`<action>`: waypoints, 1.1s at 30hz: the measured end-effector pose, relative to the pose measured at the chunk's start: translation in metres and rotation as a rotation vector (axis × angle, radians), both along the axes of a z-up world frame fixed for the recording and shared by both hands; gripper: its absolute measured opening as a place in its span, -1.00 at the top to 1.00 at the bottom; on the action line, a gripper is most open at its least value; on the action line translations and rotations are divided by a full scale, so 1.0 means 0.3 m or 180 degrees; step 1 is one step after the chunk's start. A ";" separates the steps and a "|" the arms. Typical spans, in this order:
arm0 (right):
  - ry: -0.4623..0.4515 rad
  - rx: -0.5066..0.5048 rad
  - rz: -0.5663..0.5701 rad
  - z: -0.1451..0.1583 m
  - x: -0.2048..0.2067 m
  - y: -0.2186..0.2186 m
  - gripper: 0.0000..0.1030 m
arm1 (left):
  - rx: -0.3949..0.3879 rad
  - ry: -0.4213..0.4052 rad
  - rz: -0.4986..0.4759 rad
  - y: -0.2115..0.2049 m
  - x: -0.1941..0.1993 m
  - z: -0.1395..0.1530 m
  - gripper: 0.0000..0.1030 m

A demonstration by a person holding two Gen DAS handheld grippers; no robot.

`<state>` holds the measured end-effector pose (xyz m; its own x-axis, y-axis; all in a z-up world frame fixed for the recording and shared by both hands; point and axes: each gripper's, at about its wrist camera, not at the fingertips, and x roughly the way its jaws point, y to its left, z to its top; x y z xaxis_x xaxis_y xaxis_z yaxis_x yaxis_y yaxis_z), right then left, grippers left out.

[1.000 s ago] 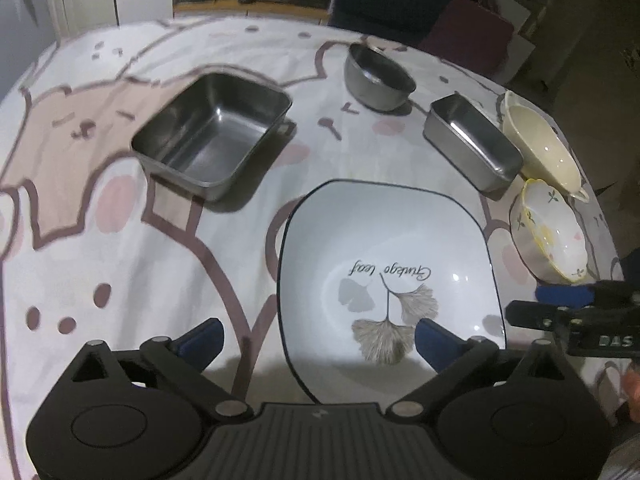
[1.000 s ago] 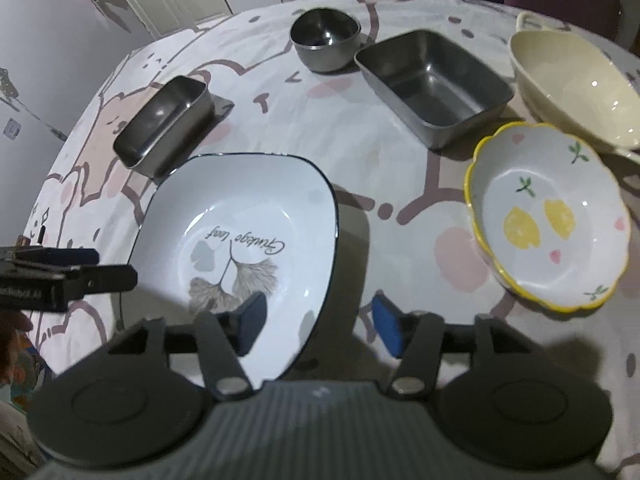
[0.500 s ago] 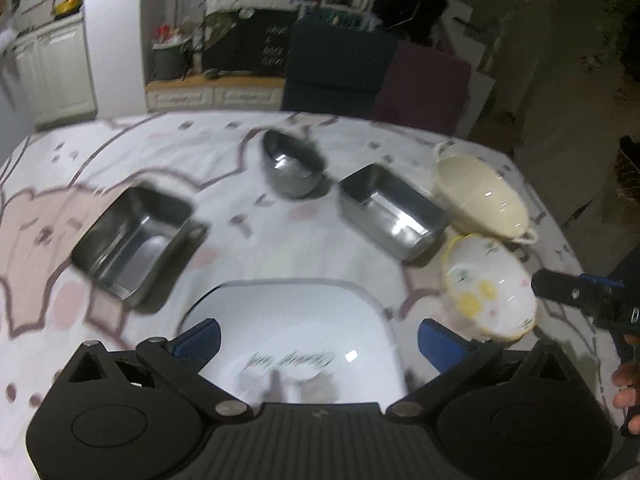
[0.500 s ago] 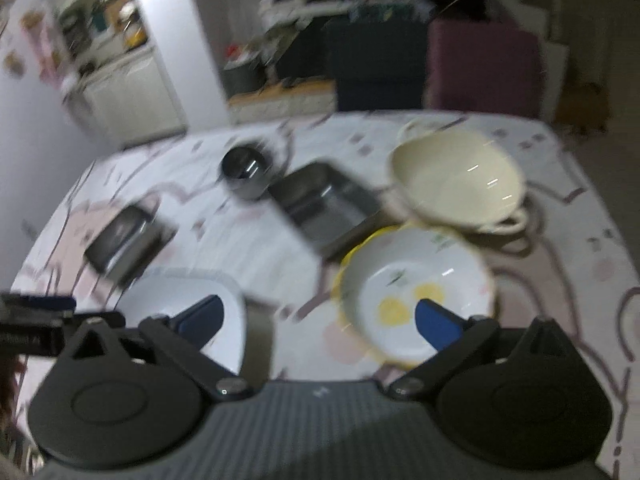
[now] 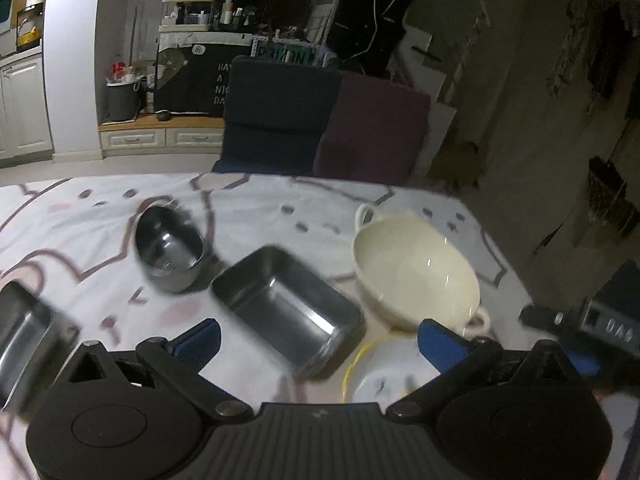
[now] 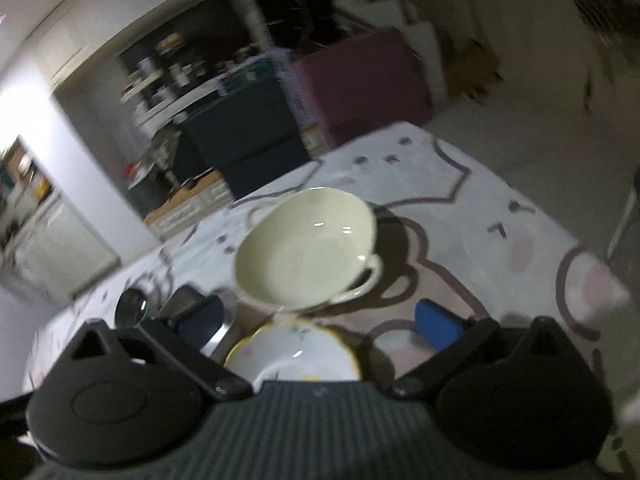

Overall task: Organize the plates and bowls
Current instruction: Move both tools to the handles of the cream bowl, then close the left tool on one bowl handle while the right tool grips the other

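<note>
My left gripper [image 5: 318, 340] is open and empty above the table. Ahead of it stand a rectangular steel tray [image 5: 288, 312], a round steel bowl [image 5: 168, 248], a cream two-handled bowl [image 5: 416, 272] and a yellow-rimmed floral bowl [image 5: 384, 372] just under the right finger. A second steel tray [image 5: 20, 332] is cut off at the left edge. My right gripper [image 6: 320, 322] is open and empty, with the cream bowl [image 6: 308, 248] ahead and the floral bowl [image 6: 296, 356] between its fingers, below. The white square plate is out of view.
The table has a white cloth with pink patterns [image 5: 260, 208]. A dark blue and a maroon chair [image 5: 324, 120] stand behind its far edge. The table's right edge [image 6: 592, 264] drops to the floor. The right gripper shows at the right of the left wrist view [image 5: 592, 324].
Both grippers have lifted and tilted up and moved right, away from the white square plate, which has left both views. The cream bowl and floral bowl are now closer. Both stay open.
</note>
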<state>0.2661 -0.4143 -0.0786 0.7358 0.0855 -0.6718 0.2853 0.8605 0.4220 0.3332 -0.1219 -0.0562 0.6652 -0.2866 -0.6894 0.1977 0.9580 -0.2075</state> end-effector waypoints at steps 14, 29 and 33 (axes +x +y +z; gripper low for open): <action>0.0512 0.1286 -0.0507 -0.286 0.198 -0.139 0.48 | 0.0158 -0.0322 -0.0107 -0.139 0.299 -0.037 -1.00; 0.0215 0.1012 -0.0843 -0.280 0.240 -0.278 0.76 | -0.0053 0.0030 -0.0678 -0.225 0.501 -0.188 -0.56; 0.0167 0.0925 -0.0771 -0.280 0.273 -0.294 0.75 | -0.0111 0.0185 -0.0733 -0.242 0.544 -0.220 -0.28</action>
<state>0.3481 -0.5025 -0.1625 0.7233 0.1058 -0.6823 0.4933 0.6123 0.6179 0.4965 -0.1947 -0.1223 0.5389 -0.4506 -0.7117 0.3969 0.8811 -0.2573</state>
